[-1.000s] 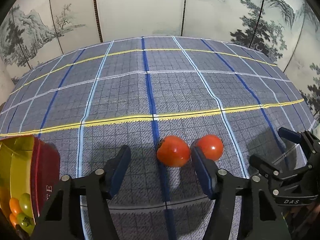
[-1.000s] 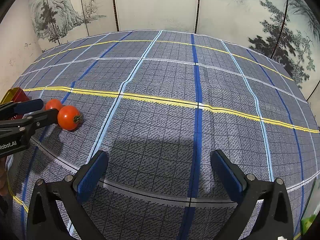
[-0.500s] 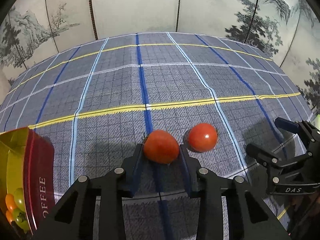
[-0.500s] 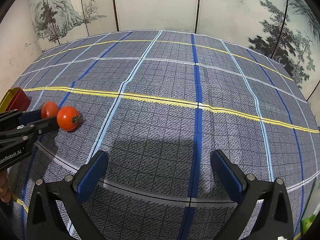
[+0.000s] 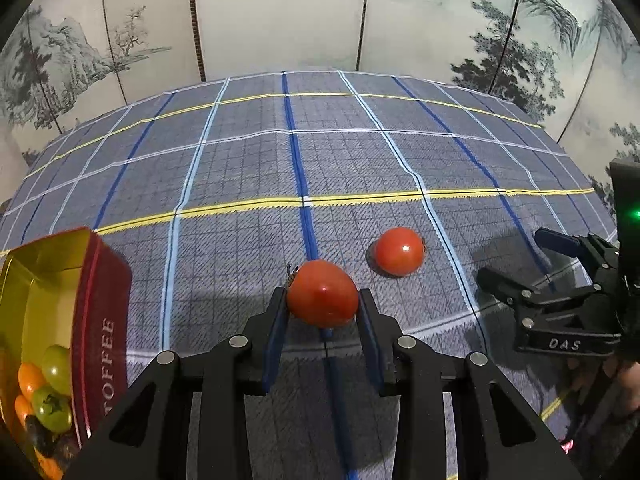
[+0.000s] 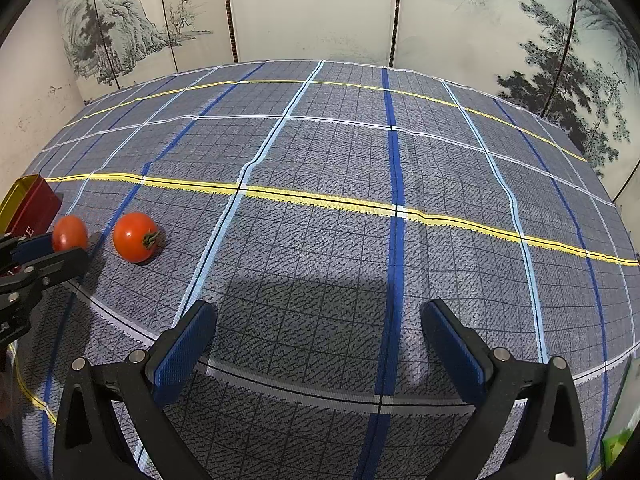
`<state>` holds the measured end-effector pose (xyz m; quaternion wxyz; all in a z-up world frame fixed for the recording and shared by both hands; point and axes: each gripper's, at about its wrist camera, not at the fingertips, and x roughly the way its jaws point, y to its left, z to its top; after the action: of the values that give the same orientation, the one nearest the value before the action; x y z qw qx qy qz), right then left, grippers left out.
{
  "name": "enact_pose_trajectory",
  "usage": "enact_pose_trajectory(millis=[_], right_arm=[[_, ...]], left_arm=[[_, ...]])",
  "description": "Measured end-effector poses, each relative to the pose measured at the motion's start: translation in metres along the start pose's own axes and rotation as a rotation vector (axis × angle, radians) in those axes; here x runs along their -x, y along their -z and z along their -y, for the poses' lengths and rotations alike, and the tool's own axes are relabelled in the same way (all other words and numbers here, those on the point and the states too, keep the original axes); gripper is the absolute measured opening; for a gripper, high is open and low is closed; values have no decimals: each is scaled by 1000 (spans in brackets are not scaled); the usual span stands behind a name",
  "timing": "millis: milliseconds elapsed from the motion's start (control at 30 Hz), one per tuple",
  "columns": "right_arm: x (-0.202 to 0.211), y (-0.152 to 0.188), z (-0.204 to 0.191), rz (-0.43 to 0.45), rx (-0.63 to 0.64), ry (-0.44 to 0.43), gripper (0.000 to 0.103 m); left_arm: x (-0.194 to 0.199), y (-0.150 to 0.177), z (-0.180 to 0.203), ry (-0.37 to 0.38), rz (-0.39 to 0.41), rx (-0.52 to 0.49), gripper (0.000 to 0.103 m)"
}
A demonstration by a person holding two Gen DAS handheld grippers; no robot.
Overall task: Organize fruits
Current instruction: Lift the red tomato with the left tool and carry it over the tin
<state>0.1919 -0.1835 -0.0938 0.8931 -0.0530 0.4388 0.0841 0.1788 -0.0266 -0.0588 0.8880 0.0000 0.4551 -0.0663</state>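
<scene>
My left gripper (image 5: 322, 312) is shut on a red tomato (image 5: 322, 294) and holds it just above the checked cloth. A second red tomato (image 5: 399, 251) lies on the cloth to its right; it also shows in the right wrist view (image 6: 134, 237), beside the held tomato (image 6: 69, 233). A red and gold toffee tin (image 5: 68, 320) with small green and orange fruits stands at the left. My right gripper (image 6: 318, 340) is open and empty over bare cloth, and shows at the right of the left wrist view (image 5: 532, 260).
The table is covered by a blue-grey checked cloth (image 6: 360, 168) with yellow and blue stripes. Painted folding screens (image 5: 280, 16) close off the back. A green object (image 6: 618, 446) sits at the right edge.
My left gripper closed around the nearer tomato and lifted it slightly, drawing it away from the second tomato. The right gripper has stayed still and open.
</scene>
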Motion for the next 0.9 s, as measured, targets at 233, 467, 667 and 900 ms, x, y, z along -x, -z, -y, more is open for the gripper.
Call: enact_pose_trajectory(millis=[233,467,667,900], right_arm=[[0,0,0,0,0,0,103],[0,0,0,0,0,0,103],[0,0,0,0,0,0,103],[0,0,0,0,0,0,103]], left_arm=[[15,7,-6,-18,-3,24,35],[32,14,-12,-28,12,36,35],[45,19,-16,-30,18,49,35],[61,23,-24,-40,32,73,35]])
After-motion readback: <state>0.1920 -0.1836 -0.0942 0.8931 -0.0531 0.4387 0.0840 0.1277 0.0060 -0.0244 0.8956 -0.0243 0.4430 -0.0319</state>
